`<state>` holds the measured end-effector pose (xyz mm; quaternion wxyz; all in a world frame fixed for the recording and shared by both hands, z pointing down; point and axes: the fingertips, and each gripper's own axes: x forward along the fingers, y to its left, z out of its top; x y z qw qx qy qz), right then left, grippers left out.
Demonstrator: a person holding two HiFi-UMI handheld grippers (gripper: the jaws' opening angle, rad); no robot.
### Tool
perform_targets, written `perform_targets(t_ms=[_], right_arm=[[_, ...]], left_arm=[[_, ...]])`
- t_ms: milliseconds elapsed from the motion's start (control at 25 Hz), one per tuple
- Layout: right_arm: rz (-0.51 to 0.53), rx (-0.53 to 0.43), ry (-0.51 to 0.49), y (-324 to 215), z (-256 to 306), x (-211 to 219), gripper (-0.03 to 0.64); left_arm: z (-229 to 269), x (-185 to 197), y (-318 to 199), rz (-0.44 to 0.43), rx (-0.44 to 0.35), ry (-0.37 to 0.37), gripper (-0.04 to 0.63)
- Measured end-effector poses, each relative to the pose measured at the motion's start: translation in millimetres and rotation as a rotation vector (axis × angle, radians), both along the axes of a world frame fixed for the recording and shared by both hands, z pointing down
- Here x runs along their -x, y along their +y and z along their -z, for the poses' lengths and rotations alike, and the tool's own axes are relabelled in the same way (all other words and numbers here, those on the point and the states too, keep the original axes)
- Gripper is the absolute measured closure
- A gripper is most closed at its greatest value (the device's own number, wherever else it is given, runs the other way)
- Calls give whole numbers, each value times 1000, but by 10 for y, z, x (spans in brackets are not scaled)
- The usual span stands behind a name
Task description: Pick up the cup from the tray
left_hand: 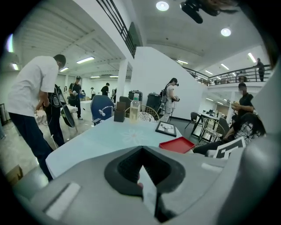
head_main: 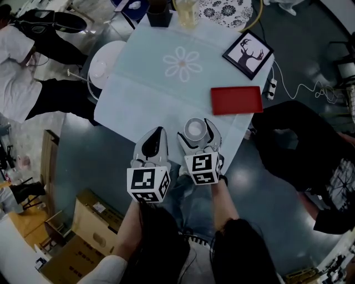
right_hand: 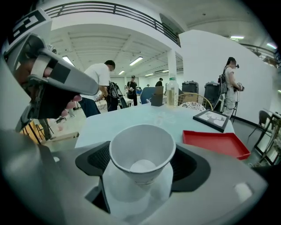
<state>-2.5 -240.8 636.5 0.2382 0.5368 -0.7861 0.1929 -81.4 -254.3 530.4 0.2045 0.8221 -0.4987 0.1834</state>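
Observation:
A white paper cup (right_hand: 142, 151) stands upright between the jaws of my right gripper (right_hand: 141, 165), which is shut on its lower body. In the head view the cup (head_main: 195, 129) is held over the near edge of the table, well clear of the empty red tray (head_main: 236, 100), which lies flat to the right and farther off. The tray (right_hand: 216, 142) also shows on the right of the right gripper view. My left gripper (head_main: 152, 143) hangs just left of the right one, jaws together and holding nothing. In its own view the left gripper (left_hand: 142, 171) points across the table.
The table (head_main: 144, 83) has a pale blue cloth with a flower print. A framed deer picture (head_main: 248, 54) lies beyond the tray; a bottle (head_main: 187, 11) and dark box (head_main: 160, 14) stand at the far end. A white stool (head_main: 104, 65), cardboard boxes (head_main: 91, 219) and people surround it.

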Motion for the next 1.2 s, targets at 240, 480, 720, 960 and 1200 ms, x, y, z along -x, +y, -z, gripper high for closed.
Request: perform_targets(t_ms=[240, 480, 720, 960, 1200], right_arm=[[-27, -61, -21, -41, 283, -27, 172], [-36, -132, -51, -7, 798, -24, 167], [-32, -172, -64, 245, 1358, 53, 178], [-88, -216, -84, 548, 1881, 162, 249], [-161, -279, -81, 762, 2278, 146, 436]], left_arm=[[54, 7, 59, -5, -5, 9, 595], [255, -4, 69, -16, -41, 45, 595], [613, -205, 235, -158, -149, -4, 595], [978, -76, 517, -144, -144, 87, 595], [1273, -17, 736, -170, -179, 130, 595]])
